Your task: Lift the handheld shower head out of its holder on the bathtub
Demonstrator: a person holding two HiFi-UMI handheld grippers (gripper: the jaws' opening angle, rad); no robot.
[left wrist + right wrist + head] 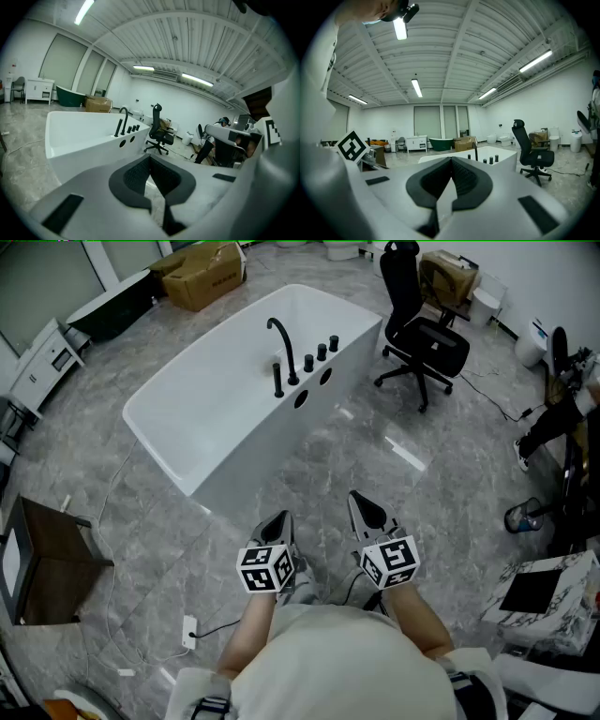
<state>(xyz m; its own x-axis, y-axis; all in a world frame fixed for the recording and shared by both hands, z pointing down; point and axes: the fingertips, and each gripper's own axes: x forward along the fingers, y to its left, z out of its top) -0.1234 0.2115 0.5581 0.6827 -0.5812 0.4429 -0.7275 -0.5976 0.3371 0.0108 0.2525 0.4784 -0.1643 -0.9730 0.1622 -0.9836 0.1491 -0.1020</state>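
Note:
The white bathtub (164, 442) stands on the grey floor ahead of me. On its near rim a curved black faucet (281, 343) rises, with the slim black handheld shower head (277, 381) upright in its holder beside it and three black knobs (321, 351) to the right. Both grippers hang low, well short of the tub. My left gripper (279, 518) is shut and empty; in the left gripper view the shower head (118, 127) lies far off. My right gripper (361, 500) is shut and empty too, and its view shows the tub (508, 158) in the distance.
A black office chair (422, 329) stands right of the tub. Cardboard boxes (202, 276) lie behind it. A dark wooden stand (47, 563) is at the left, a power strip with cable (190, 629) on the floor near my feet, and a marbled box (553, 592) at the right.

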